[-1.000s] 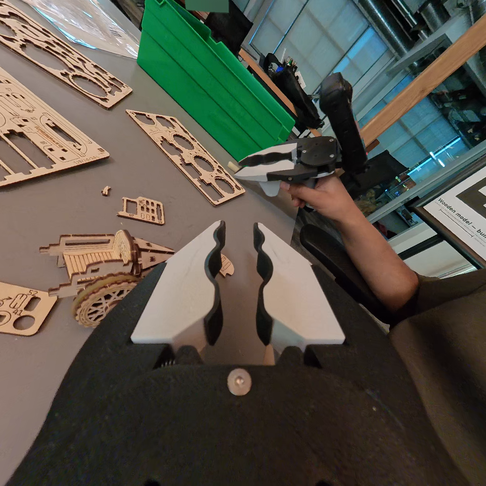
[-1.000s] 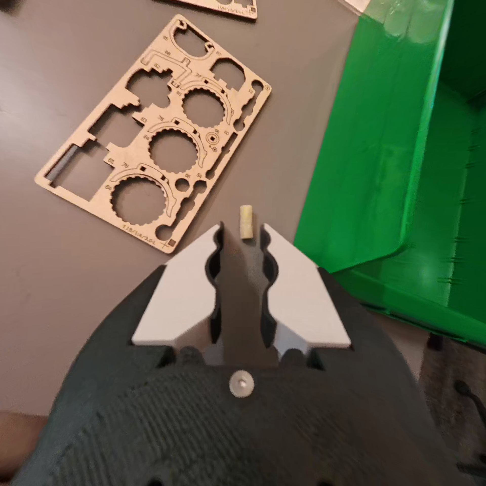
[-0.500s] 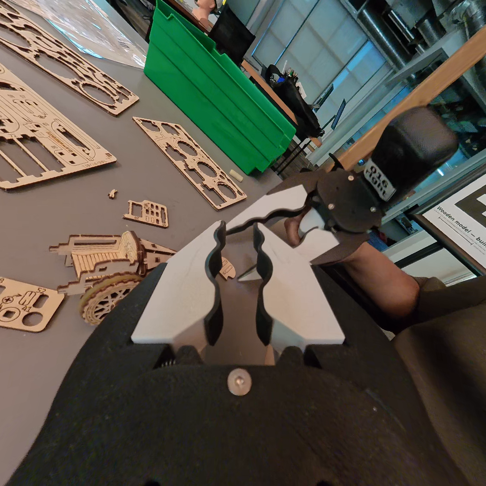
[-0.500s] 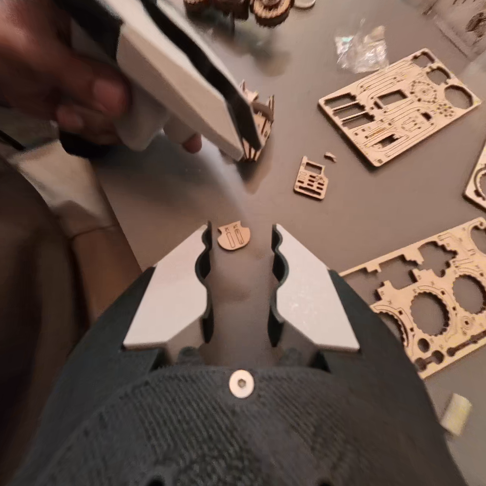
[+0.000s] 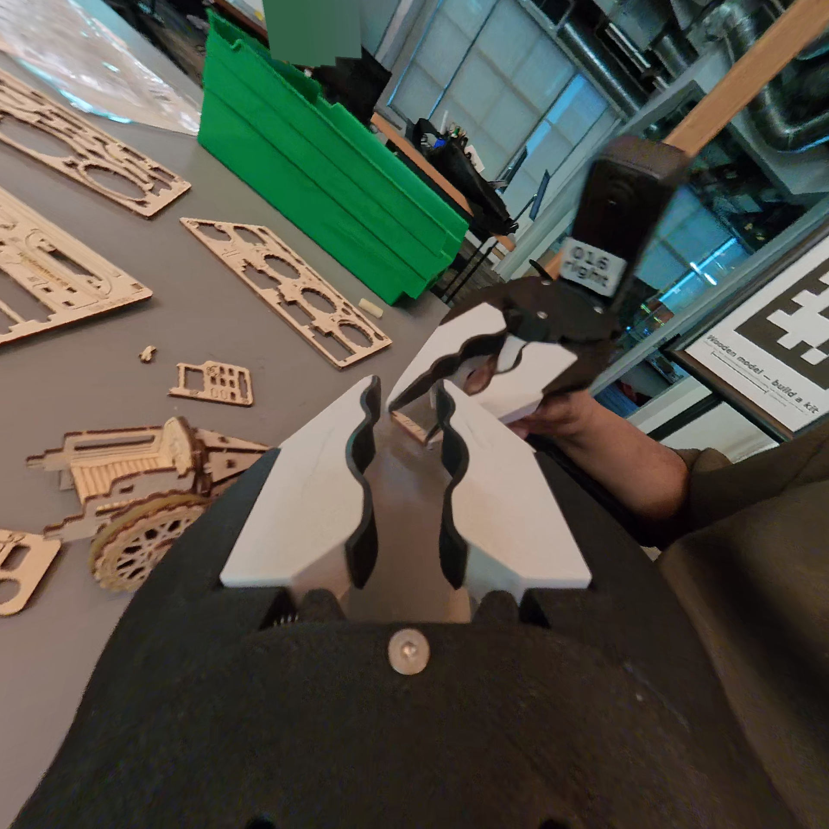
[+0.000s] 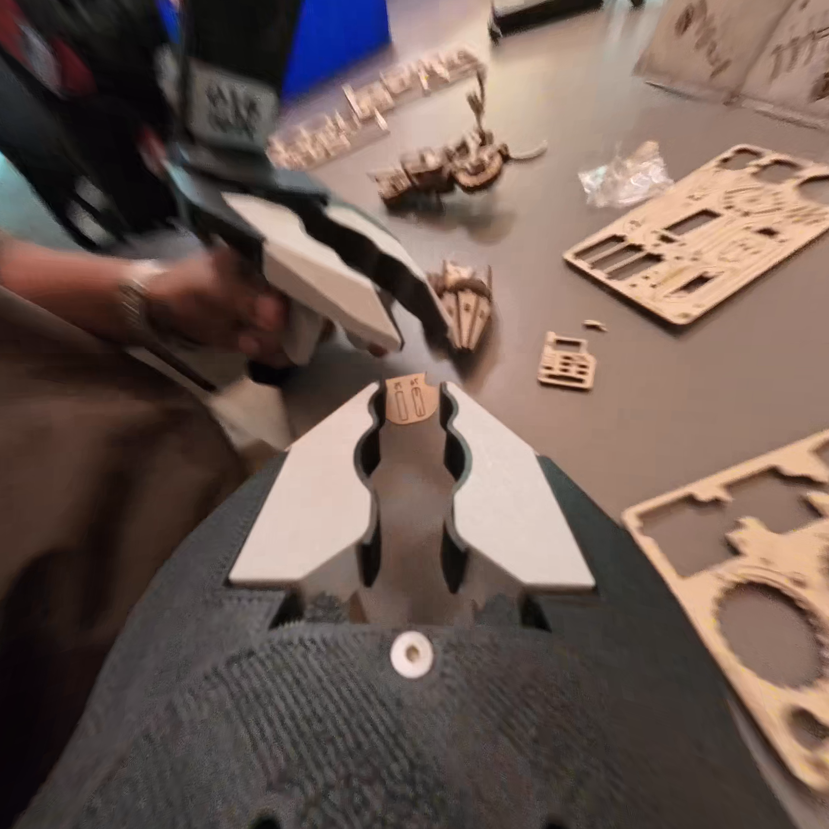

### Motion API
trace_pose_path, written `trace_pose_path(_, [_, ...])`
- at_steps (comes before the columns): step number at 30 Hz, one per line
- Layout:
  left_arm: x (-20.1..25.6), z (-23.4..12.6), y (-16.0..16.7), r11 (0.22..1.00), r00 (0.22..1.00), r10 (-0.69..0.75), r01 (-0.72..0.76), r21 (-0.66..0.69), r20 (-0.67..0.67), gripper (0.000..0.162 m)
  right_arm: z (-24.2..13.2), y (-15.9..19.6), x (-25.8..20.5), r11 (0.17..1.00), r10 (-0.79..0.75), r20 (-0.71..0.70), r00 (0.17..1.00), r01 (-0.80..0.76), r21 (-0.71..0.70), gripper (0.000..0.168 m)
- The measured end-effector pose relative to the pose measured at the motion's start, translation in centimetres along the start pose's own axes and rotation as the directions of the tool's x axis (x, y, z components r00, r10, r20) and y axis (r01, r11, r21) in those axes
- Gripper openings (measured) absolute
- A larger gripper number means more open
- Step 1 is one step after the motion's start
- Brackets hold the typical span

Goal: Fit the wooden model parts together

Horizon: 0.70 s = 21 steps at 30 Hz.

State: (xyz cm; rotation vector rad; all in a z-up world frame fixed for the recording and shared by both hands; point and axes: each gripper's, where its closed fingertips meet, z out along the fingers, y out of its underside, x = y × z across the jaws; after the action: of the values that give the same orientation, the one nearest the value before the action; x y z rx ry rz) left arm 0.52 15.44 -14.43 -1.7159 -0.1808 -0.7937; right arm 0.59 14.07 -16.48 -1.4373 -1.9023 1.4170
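My right gripper (image 6: 410, 390) is shut on a small rounded wooden piece with two slots (image 6: 410, 403), pinched by its side edges low over the grey table. In the left wrist view the right gripper (image 5: 410, 424) and the piece (image 5: 406, 424) sit just beyond my left fingertips. My left gripper (image 5: 407, 388) is open and empty; in the right wrist view it (image 6: 421, 334) hovers to the left, just behind the piece. A part-built wooden model with a spoked wheel (image 5: 134, 471) stands left of the left gripper; its pointed nose (image 6: 466, 305) shows in the right wrist view.
A green bin (image 5: 323, 179) stands at the back. Punched-out wooden sheets (image 5: 287, 287) (image 6: 700, 242) (image 6: 740, 560) lie flat around. A small gridded wooden piece (image 5: 213, 383) and a short dowel (image 5: 370, 307) lie loose. Another small model (image 6: 448, 170) and a plastic bag (image 6: 623, 179) sit farther off. My left and right fingertips are right by each other. Both grippers' tips are roughly 20 cm from the small model (image 6: 448, 170).
My right gripper swung from the dowel by the green bin to the rounded piece in front of the left gripper, opened wider on the way, then closed on it. The left gripper stayed open.
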Motion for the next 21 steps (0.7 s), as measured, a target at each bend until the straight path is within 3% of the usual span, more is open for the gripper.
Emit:
trace_pose_path(1, [0.4, 0.0, -0.1, 1.0, 1.0, 0.016, -0.016, 0.007, -0.019, 0.023, -0.3, -0.7, -0.6, 0.995, 0.081, 0.083, 0.993, -0.085, 0.047, 0.022])
trace_pose_path(5, [2.8, -0.5, -1.2, 0.997, 0.987, 0.038, -0.027, 0.069, -0.158, 0.033, -1.8, -2.3, -2.1, 0.906, 0.345, 0.393, 0.852, -0.412, 0.097, 0.022])
trace_pose_path(8, [4.6, -1.2, -1.7, 0.992, 0.962, 0.105, -0.084, 0.093, -0.254, 0.037, -2.6, -3.0, -2.4, 0.84, 0.429, 0.515, 0.742, -0.537, 0.075, 0.022])
trace_pose_path(14, [5.1, -1.4, 0.3, 0.926, 0.9, 0.369, -0.378, 0.009, -0.233, 0.028, -2.6, -2.2, -3.7, 0.766, 0.547, 0.603, 0.581, -0.638, -0.08, 0.022])
trace_pose_path(21, [5.7, -1.2, 1.6, 0.901, 0.873, 0.412, -0.432, -0.025, -0.261, 0.004, -2.3, -1.2, -4.0, 0.729, 0.609, 0.591, 0.529, -0.667, -0.154, 0.022])
